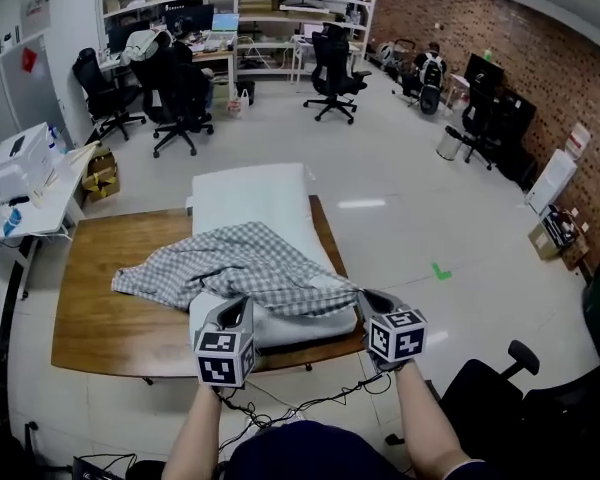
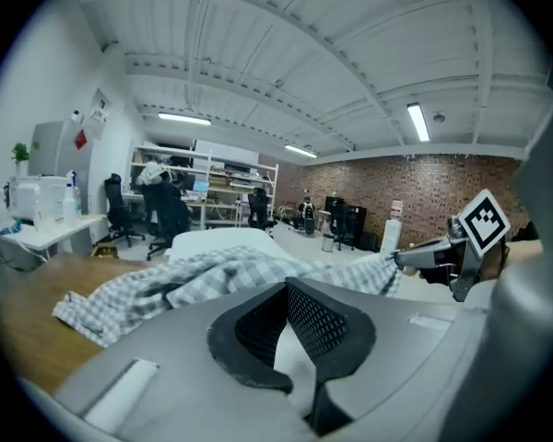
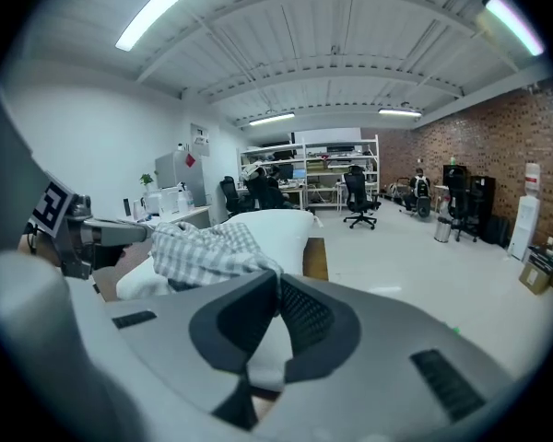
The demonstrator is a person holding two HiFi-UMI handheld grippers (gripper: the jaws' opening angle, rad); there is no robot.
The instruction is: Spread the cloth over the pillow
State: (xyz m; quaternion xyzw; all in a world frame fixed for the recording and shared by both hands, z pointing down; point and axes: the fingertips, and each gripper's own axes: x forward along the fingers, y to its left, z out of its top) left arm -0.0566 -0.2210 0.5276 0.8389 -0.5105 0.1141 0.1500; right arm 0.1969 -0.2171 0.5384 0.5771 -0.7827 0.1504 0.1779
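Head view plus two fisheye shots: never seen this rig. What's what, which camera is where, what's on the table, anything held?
No robot: a person holds a two-jaw gripper in each hand, left gripper and right gripper; the marker cubes belong to them. The head view looks down from the person's head; each fisheye camera rides on one gripper, looking along its jaws. On the wooden table lies a white pillow, with a checked cloth bunched across its near half. Each gripper's jaws appear closed on the cloth's near edge.

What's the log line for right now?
left gripper: shut on cloth | right gripper: shut on cloth | cloth: bunched on near half of pillow | spread: not done
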